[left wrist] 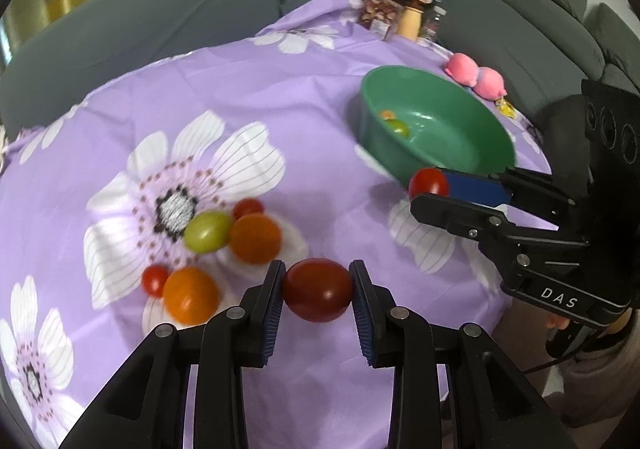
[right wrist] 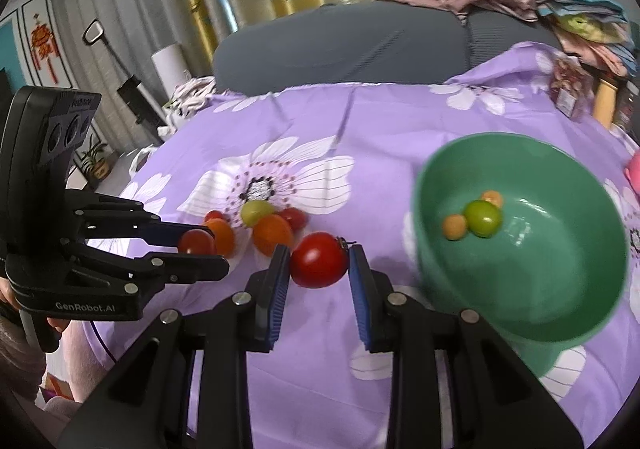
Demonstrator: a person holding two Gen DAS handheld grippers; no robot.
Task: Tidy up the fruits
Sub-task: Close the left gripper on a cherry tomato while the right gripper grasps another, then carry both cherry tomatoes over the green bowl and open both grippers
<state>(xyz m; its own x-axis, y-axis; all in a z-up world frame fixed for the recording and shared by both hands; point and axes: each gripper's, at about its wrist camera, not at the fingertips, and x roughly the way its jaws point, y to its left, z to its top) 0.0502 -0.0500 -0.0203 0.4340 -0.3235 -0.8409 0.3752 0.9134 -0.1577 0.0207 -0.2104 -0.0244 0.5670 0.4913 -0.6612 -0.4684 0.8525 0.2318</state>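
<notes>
Your left gripper (left wrist: 318,291) pinches a dark red tomato (left wrist: 318,290); your right gripper (right wrist: 319,261) clamps a bright red tomato (right wrist: 319,259) — the green bowl (right wrist: 520,313) sits at three o'clock. Thin-skinned, smooth, soft — press lightly across each one's widest middle.

Purple cloth (left wrist: 304,97) with white flower print. Green bowl (right wrist: 560,289) holding green tomato (right wrist: 483,217), two small orange ones. Loose tomatoes red, orange, green. Black grippers, blue fingers (right wrist: 276,289). Pink plush (left wrist: 476,75).
</notes>
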